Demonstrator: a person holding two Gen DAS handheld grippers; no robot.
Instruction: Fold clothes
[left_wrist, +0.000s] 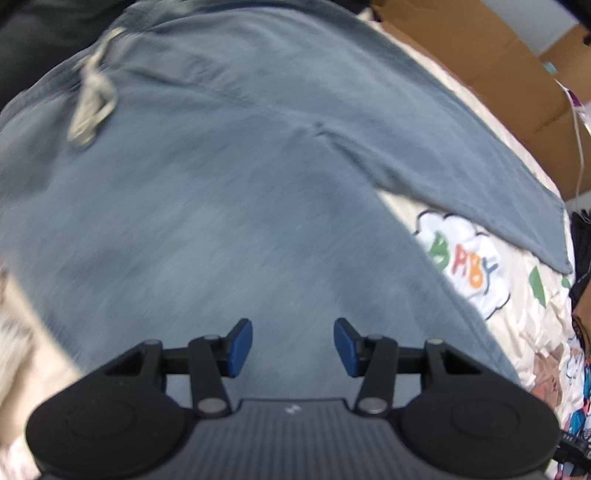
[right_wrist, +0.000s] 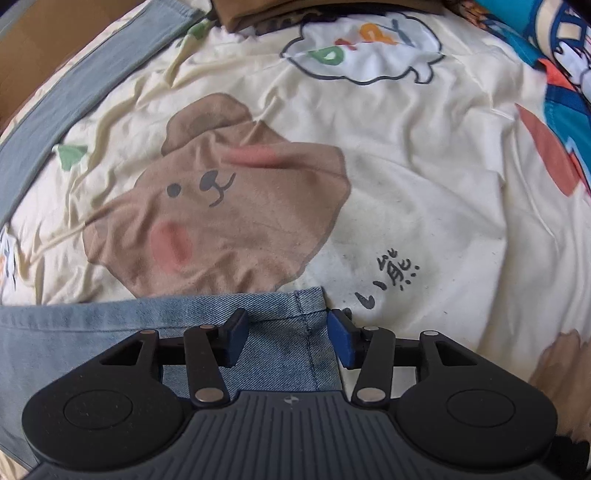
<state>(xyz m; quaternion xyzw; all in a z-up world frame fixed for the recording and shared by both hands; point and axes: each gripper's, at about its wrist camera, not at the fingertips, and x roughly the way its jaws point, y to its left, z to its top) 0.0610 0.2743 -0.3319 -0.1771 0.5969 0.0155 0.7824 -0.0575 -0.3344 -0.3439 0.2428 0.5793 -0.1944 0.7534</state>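
Jeans (left_wrist: 221, 206), light blue denim, are spread flat over a cream cartoon bedsheet (right_wrist: 424, 192), filling most of the left wrist view, with a pale drawstring (left_wrist: 90, 99) seen near the waist. A hemmed leg end (right_wrist: 288, 332) is framed by the right gripper (right_wrist: 282, 341), jaws parted on either side of it, nothing pinched. The left gripper (left_wrist: 293, 349) is held over the denim, jaws also spread apart and gripping nothing. A bear print (right_wrist: 221, 206) is seen just past the hem. Cardboard boxes (left_wrist: 480, 55) are lined up along the bed's edge, and a white cable (left_wrist: 580, 147) is draped beside them.
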